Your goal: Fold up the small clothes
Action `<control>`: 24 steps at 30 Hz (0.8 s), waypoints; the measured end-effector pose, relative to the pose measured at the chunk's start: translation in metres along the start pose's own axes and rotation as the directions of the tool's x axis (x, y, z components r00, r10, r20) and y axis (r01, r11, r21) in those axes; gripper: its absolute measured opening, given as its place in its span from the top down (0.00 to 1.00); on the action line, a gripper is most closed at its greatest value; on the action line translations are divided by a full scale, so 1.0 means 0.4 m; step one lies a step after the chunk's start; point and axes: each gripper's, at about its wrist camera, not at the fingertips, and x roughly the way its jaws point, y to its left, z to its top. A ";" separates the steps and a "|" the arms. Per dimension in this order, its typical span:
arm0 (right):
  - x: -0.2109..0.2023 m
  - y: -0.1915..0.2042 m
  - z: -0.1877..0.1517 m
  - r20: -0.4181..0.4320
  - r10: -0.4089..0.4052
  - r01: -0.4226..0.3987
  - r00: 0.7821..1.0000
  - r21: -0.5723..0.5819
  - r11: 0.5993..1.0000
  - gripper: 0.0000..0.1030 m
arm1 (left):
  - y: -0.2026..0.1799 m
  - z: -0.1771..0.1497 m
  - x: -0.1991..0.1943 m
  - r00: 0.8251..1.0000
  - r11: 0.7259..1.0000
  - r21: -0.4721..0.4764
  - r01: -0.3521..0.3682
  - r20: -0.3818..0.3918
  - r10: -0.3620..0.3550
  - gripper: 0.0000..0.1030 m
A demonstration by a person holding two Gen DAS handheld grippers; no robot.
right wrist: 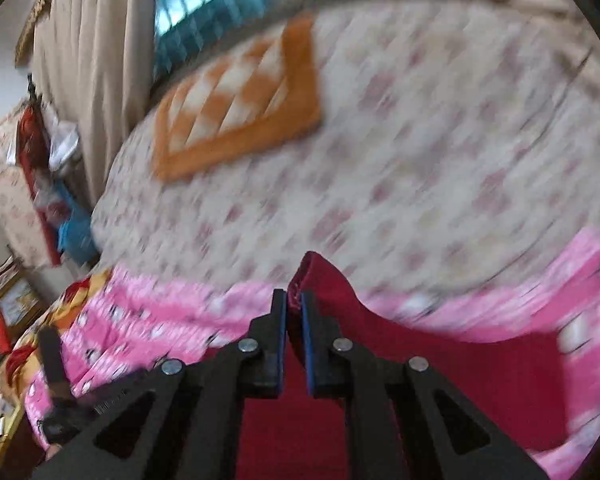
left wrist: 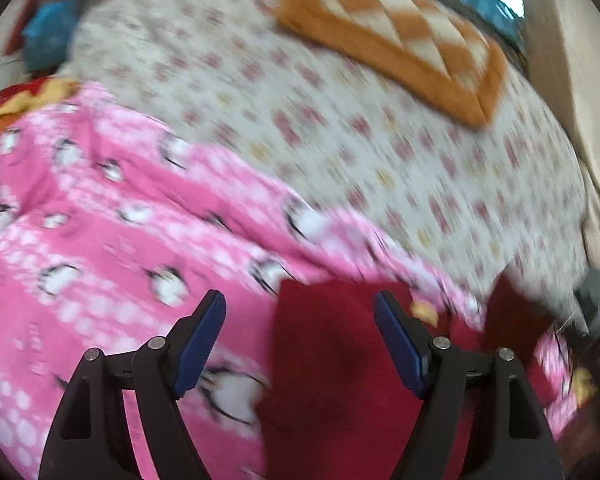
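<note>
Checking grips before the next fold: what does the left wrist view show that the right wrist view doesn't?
Left wrist only: the left gripper, open, over the red garment, gripping nothing.
Right wrist only: the right gripper shut on a raised corner of that garment.
Both: the pink penguin blanket, floral bedsheet and orange pillow.

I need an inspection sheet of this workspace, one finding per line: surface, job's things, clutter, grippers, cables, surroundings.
Surface: bed with a floral sheet; a pink penguin blanket covers its near part.
Job's things: dark red garment on the pink blanket, one edge lifted.
Clutter: orange patterned cloth on the far side of the bed.
Grippers: right gripper shut on the red garment's edge; left gripper open, over the garment, holding nothing.
Cables: nothing seen.
Surroundings: beige curtains, window, cluttered shelves beside the bed; pictures blurred.
</note>
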 end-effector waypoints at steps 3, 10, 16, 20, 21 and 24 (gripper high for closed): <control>0.142 0.103 -0.090 -0.107 0.035 -0.039 0.994 -0.035 0.999 0.93 | 0.076 0.027 -0.023 0.996 0.994 -0.090 -0.059 0.057 0.065 0.46; 0.250 0.259 -0.188 -0.169 0.064 -0.082 0.984 -0.104 0.991 0.93 | 0.150 0.032 -0.026 0.994 0.975 -0.209 -0.075 0.061 0.090 0.46; 0.300 0.214 -0.231 -0.326 0.115 -0.125 0.938 -0.011 0.992 0.57 | 0.109 0.015 0.001 0.998 0.987 -0.149 -0.054 0.020 0.058 0.46; 0.149 0.153 -0.224 -0.330 0.136 -0.168 0.934 -0.072 0.983 0.53 | 0.081 0.006 0.009 0.999 0.992 -0.120 -0.031 0.007 0.032 0.46; 0.115 0.135 -0.223 -0.325 0.120 -0.158 0.938 -0.095 0.983 0.53 | 0.060 0.001 0.012 1.000 0.996 -0.092 -0.018 0.004 0.018 0.46; -0.039 0.018 -0.198 -0.257 -0.016 -0.026 0.966 -0.161 0.987 0.54 | -0.041 -0.027 0.037 0.996 0.996 0.052 0.070 -0.052 -0.067 0.47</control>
